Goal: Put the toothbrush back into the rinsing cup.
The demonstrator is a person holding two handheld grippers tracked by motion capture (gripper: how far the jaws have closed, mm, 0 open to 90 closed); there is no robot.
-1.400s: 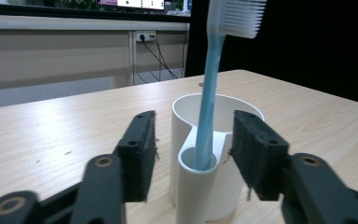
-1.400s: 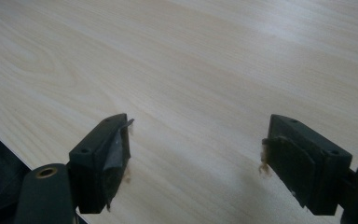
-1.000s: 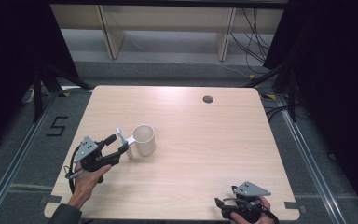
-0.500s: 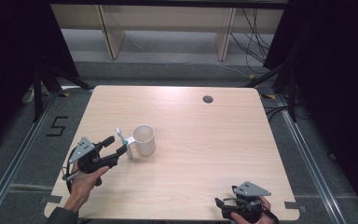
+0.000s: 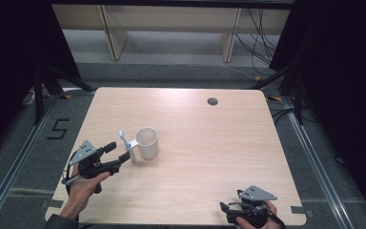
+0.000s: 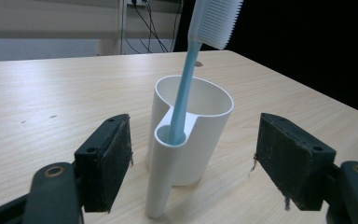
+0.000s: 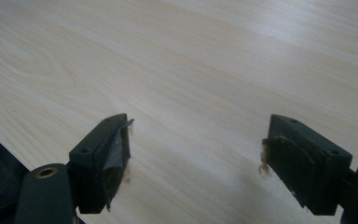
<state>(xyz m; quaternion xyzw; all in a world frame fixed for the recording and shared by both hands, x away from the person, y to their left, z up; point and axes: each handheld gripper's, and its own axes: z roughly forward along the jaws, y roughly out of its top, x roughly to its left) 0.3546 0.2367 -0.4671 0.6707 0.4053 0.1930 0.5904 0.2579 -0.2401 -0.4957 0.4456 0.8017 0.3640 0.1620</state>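
Observation:
A white cup (image 5: 147,142) (image 6: 200,130) stands left of the table's middle, with a narrow side tube on its left. A light blue toothbrush (image 5: 125,141) (image 6: 182,93) stands upright in that tube, bristles on top. My left gripper (image 5: 118,151) (image 6: 193,158) points at the cup from the near left. Its jaws have just been opening and now stand wide, one on each side of the tube, their pads (image 6: 107,163) clear of it. My right gripper (image 5: 226,213) (image 7: 196,154) rests open over bare wood at the near right edge, nothing between its jaws.
The wooden table (image 5: 219,157) has a small round hole (image 5: 212,101) at the far right. A shelf unit (image 5: 171,28) and cables lie beyond the far edge. Dark drapes close both sides.
The left gripper's jaws have spread wider around the cup's side tube, and the hand has eased back slightly. The cup, the toothbrush and the right gripper have stayed put.

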